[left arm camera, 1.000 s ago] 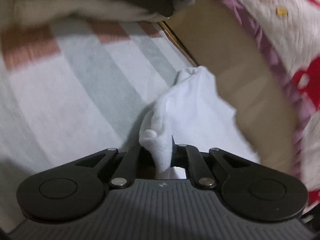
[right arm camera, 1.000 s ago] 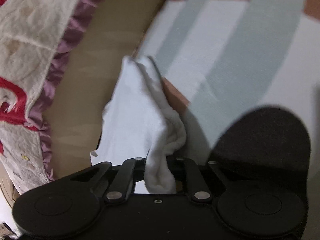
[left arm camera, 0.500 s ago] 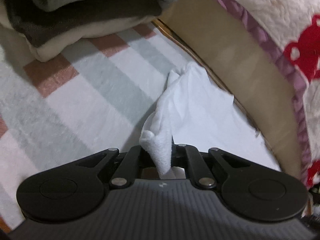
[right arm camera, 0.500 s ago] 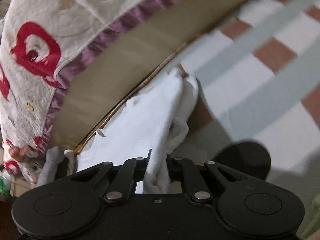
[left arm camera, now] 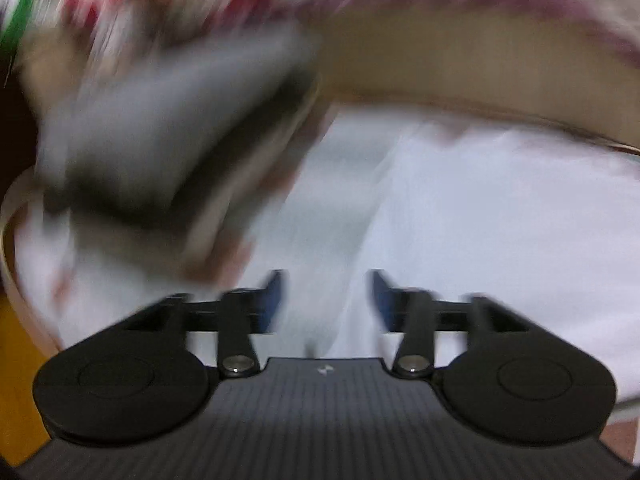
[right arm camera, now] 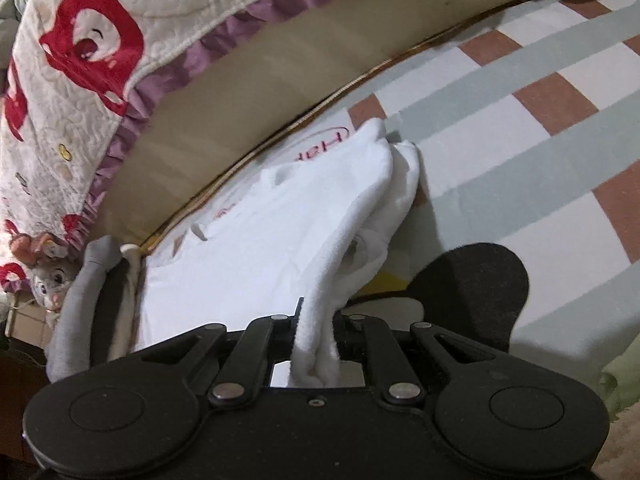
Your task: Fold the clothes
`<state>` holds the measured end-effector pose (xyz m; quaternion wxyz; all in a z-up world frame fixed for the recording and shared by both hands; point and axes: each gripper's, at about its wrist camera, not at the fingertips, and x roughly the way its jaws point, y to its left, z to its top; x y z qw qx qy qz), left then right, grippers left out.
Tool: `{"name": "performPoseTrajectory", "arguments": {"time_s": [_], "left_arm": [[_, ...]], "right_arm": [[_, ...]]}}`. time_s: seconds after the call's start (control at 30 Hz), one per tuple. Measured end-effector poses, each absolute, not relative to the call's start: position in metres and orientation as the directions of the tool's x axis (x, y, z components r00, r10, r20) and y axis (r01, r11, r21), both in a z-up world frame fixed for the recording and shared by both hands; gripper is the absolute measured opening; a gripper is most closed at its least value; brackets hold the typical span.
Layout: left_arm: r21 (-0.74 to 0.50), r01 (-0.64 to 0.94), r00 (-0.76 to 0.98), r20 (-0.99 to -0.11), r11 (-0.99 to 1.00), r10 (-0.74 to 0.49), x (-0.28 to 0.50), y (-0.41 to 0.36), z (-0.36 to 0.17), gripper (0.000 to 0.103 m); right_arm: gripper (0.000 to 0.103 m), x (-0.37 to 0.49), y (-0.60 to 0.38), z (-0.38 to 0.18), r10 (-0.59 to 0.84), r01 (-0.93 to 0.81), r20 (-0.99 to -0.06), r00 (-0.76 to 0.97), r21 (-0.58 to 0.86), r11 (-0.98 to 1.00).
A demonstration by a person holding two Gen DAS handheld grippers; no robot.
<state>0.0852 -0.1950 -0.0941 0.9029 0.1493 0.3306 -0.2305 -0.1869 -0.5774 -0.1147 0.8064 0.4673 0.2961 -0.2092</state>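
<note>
- Left gripper: jaws opening, blue pads well apart, nothing pinched between them; white cloth only below and beyond. Probably letting its corner drop so the fold can settle. Badly blurred view, so fine detail impossible to tell.
- At upper left of the left wrist view, a smeared stack of grey and dark clothes; seemingly the pile of finished items, kept off to the side.
- White garment: spread flat on the checked bed cover, near edge just beside the padded tan edge, far end bunched into soft rolls. One edge raised off the cover and drawn back toward the camera, presumably to carry it over for the next fold.
- Pink lettering on a white sheet, partly hidden under the garment.
- Right gripper: clamped on that raised edge, a thick doubled strip of white cloth squeezed between nearly closed jaws; firm hold likely needed since the other side is free.
- Quilted blanket with red print and purple frill draped above the tan edge; a soft toy at lower left, clear of the work.
</note>
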Motion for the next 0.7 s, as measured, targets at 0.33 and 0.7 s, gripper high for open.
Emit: {"name": "performPoseTrajectory", "arguments": {"time_s": [0.33,0.7], "left_arm": [[-0.123,0.835,0.272,-0.756,0.537,-0.596,0.024,-0.29,-0.141,0.068],[-0.164,0.783,0.215,-0.833,0.6,-0.509,0.039,-0.271,-0.147,0.067]], "right_arm": [[0.009,-0.19,-0.566,-0.104,-0.078,0.487,-0.541,0.838,0.675,0.554],[0.009,-0.169,-0.552,-0.103,-0.014,0.357,-0.435,0.9,0.719,0.597]]}}
